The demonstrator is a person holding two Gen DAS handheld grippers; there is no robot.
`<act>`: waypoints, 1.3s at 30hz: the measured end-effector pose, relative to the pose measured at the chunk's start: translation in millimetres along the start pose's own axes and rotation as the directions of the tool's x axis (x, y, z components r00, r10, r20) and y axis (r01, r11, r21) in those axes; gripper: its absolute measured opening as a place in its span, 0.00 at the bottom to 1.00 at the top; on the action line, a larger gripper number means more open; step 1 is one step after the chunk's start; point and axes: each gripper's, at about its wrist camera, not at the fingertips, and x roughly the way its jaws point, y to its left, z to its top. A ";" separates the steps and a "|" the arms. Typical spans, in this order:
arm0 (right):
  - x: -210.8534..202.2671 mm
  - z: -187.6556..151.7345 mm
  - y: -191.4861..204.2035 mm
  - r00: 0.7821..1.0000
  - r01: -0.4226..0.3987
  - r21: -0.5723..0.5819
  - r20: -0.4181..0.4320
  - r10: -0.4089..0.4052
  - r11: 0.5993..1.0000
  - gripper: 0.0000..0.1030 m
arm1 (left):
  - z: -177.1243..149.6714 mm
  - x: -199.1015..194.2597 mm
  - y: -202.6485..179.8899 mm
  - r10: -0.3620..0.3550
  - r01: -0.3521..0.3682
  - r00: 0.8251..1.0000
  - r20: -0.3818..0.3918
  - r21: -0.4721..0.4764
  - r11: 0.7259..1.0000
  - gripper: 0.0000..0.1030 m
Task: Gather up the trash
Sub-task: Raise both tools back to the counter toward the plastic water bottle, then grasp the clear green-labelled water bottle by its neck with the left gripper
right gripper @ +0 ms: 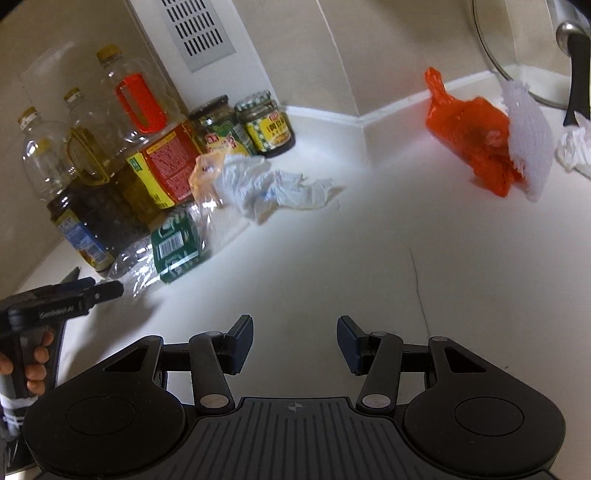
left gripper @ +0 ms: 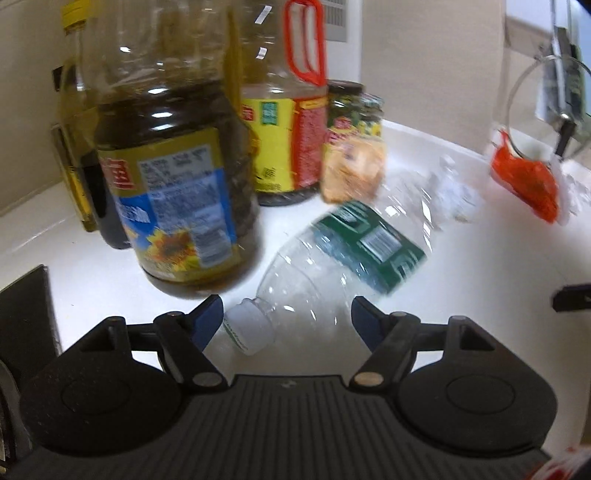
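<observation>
Both grippers empty, jaws wide: your left gripper (left gripper: 287, 317) straddles the neck of the crushed water bottle (left gripper: 332, 258) lying on the desk (left gripper: 461, 295); next, likely close squarely.

We see a cluster of cooking supplies against the cream wall: a clear plastic oil bottle with a sunflower label (left gripper: 177, 206), dark liquid low inside it, stands in front of a large oil jug with a red handle and a yellow and red label (right gripper: 155, 147). Beside that jug stand two glass jars with dark lids (right gripper: 243, 123), touching each other in the corner, all on the white countertop (right gripper: 369, 266). Above them a white slotted vent grille (right gripper: 199, 29) sits in the wall, and a round glass pot lid with a black handle (right gripper: 554, 55) leans at the far right.
</observation>
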 end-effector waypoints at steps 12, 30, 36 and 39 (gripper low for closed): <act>-7.3 5.9 -10.9 1.000 0.007 0.044 0.019 -0.007 0.999 0.49 | 12.3 -10.4 -34.5 -0.119 0.119 0.993 0.003 0.071 0.990 0.74; -28.4 -5.4 -29.7 0.997 0.057 0.113 0.039 -0.062 0.992 0.49 | 9.9 16.6 -45.2 -0.090 0.096 0.992 -0.085 0.063 0.993 0.34; -31.4 -8.5 -30.2 0.998 0.046 0.113 0.032 -0.049 0.993 0.49 | -15.1 -20.7 -45.2 -0.061 0.059 0.994 -0.095 -0.026 0.998 0.27; -32.5 -11.1 -28.0 0.999 0.039 0.101 0.029 -0.042 0.994 0.49 | -20.4 -33.4 -47.9 -0.042 0.036 0.994 -0.106 -0.054 0.998 0.50</act>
